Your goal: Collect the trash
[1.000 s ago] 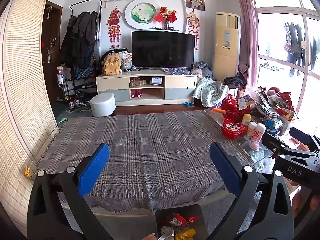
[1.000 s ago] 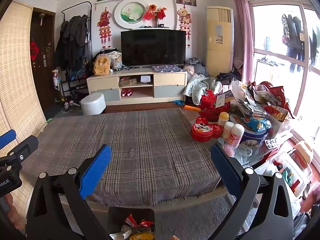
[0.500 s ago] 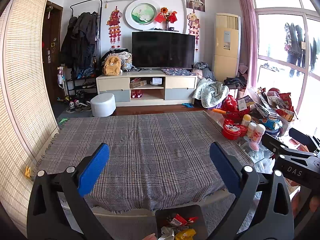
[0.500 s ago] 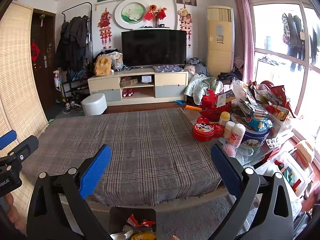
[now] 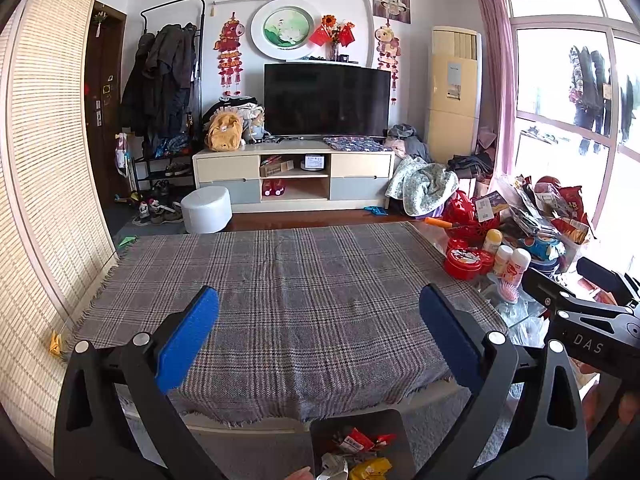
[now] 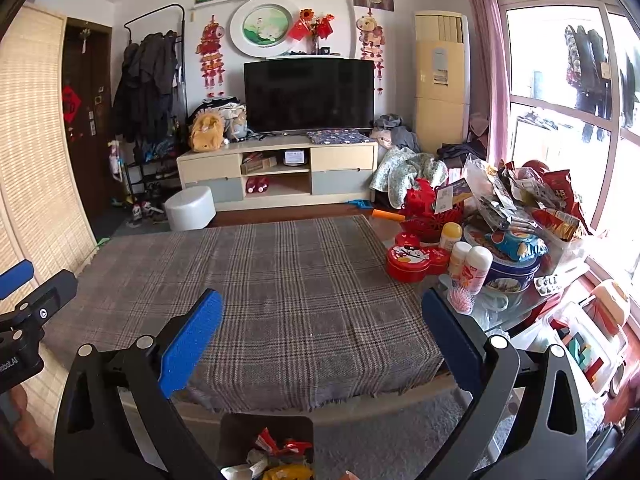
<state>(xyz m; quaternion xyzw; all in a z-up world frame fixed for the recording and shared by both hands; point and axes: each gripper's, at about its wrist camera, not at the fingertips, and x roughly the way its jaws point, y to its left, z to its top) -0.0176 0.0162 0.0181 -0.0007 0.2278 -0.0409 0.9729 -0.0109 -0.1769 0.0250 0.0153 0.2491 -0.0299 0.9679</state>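
Note:
A low table under a grey plaid cloth (image 5: 304, 300) (image 6: 280, 292) fills the middle of both views, with nothing lying on the cloth. On the floor below its front edge stands a dark bin (image 5: 360, 446) (image 6: 266, 446) holding red, yellow and white wrappers. My left gripper (image 5: 318, 316) is open above the table's front edge, nothing between its blue pads. My right gripper (image 6: 322, 318) is open too and holds nothing. The right gripper's body shows at the right edge of the left wrist view, the left one's at the left edge of the right wrist view.
The table's right end is crowded: a red tin (image 6: 412, 260), white bottles (image 6: 476, 268), a blue tin (image 6: 512, 272), snack bags (image 6: 556, 200). A white stool (image 5: 206, 209), a TV cabinet (image 5: 294, 174) and a bamboo screen (image 5: 48, 200) stand beyond and left.

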